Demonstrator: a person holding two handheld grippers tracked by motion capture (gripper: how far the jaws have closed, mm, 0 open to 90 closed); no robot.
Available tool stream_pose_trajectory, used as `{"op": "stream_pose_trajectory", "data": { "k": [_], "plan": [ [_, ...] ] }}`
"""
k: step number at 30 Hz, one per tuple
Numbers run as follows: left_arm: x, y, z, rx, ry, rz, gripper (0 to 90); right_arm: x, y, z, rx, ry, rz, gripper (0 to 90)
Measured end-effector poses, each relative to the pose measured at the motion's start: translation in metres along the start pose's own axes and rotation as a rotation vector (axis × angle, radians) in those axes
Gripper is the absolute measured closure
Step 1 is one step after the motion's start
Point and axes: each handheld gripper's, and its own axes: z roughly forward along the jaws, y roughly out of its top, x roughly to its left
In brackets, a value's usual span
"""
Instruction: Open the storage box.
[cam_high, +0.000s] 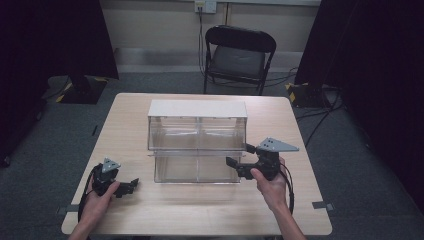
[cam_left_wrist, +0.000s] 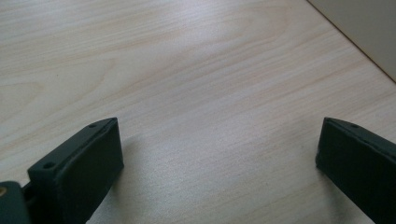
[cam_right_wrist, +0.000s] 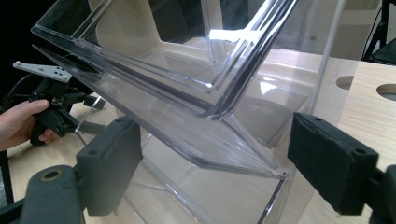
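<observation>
On the table, high view: clear bin mid-table, right tongs at its right front corner, left tongs near the front-left. Left gripper view: jaws apart over bare wood. Right gripper view: jaws wide, straddling the bin's corner, not clamped.

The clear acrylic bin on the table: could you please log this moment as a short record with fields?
surface: light wooden table
main item: clear acrylic two-tier bin with white top, near table centre
bin contents: looks empty
left hand-held gripper: jaws open, over bare table, apart from the bin
right hand-held gripper: jaws open, at the bin's right front corner
right gripper view: bin's clear edge between the open jaws
background: black folding chair behind the table
</observation>
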Motion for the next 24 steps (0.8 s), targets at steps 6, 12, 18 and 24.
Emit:
{"op": "stream_pose_trajectory", "data": {
  "k": [6,12,18,24],
  "plan": [
    [0.0003,0.0001,-0.0003,0.002,0.002,0.006,0.0,0.0001,-0.0002,-0.0001,0.000,-0.002,-0.001,17.1],
    [-0.0001,0.0000,0.0001,-0.001,-0.001,-0.001,0.1,0.0002,-0.0004,-0.0001,-0.001,-0.001,0.001,17.1],
    [-0.0001,0.0000,0.0001,-0.001,-0.001,-0.001,0.0,0.0001,-0.0005,-0.0001,-0.003,-0.001,-0.002,17.1],
    [0.0000,0.0000,0.0000,0.000,0.000,0.000,0.0,0.0002,-0.0004,-0.0001,-0.002,-0.001,-0.001,17.2]
  ]
}}
